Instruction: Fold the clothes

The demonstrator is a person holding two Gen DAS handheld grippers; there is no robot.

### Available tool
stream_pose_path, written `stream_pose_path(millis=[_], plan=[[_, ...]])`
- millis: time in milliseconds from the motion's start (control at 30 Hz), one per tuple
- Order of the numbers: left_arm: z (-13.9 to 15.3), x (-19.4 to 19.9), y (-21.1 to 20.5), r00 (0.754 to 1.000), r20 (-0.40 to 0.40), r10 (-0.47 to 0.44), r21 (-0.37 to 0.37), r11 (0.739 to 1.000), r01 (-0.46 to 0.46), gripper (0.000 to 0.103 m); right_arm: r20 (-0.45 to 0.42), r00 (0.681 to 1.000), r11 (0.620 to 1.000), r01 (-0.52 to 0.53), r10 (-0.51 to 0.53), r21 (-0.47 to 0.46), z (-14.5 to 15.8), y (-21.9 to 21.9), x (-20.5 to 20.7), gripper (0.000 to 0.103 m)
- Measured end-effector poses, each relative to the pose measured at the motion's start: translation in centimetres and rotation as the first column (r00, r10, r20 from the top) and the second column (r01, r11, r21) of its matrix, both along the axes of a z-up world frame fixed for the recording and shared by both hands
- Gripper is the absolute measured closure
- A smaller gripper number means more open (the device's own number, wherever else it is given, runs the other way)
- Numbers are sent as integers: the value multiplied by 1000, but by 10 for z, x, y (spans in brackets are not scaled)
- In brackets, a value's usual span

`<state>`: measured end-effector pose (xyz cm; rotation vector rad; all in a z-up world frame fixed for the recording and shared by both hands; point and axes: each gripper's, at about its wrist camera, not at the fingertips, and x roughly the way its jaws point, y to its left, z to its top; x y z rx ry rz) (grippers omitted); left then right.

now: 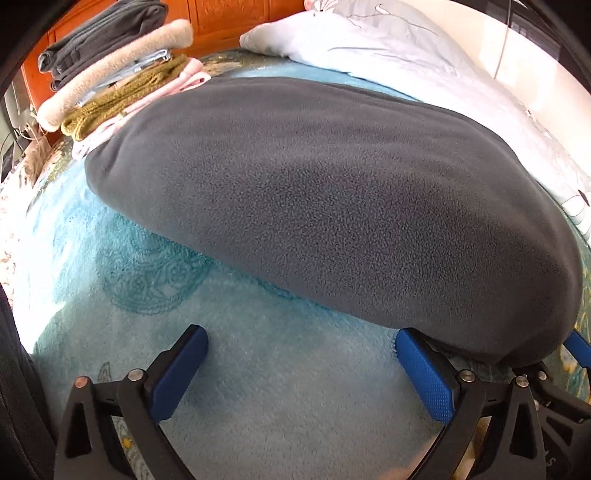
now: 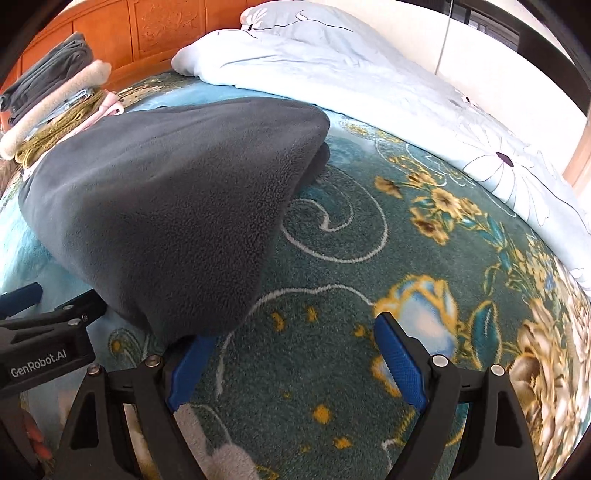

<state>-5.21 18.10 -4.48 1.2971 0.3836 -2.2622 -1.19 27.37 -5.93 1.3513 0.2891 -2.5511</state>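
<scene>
Left-wrist and right-wrist views, taken over the bed. Your left gripper (image 1: 301, 363) has its two blue-padded fingers spread wide, with only the light blue patterned blanket (image 1: 258, 387) between them; nothing is pinched. The near corner of the grey fleece garment (image 1: 314, 199) drapes over the tip of its right-hand finger (image 1: 424, 373).

Your right gripper (image 2: 291, 363) is likewise spread wide and holds nothing; between its fingers lies the dark green floral part of the blanket (image 2: 369, 251). The near corner of the grey fleece garment (image 2: 166, 206) hangs over the tip of its left-hand finger (image 2: 188, 373). The left gripper (image 2: 44, 332), marked "GenRobot.AI", appears at the left edge of this view, just beside the right one.

The grey fleece garment lies as a folded, thick panel across the middle of the blanket, running from the near corner between your two grippers toward the headboard (image 1: 229, 16). A stack of folded clothes (image 1: 110, 74) sits at its far left end, against the headboard, with a dark grey piece on top. A pale blue quilt (image 2: 332, 70) is bunched along the far right side of the bed.
</scene>
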Motion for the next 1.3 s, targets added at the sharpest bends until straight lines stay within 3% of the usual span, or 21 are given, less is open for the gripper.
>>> stream_pose_path(millis=[167,433,733,1300], plan=[[2,3,5,999,-33,6,-39,999,-8,0,-6,1000,1000,20,-21,-20,-4,2,-1,8],[4,-11,23,999,-39,24,-96,995,-27,0,-11,1000,999,27,-27,-41,-8,5,-5,6],[-15,1,18,998,-56,41,-48,998,-43,0,-17,999,999,38,-39,-34,-8,4,-4,5],[-9,13,28,997,-65,39,-54,998,-42,0,-19,998,997,55,-57,-56,-8,11,-2,5]])
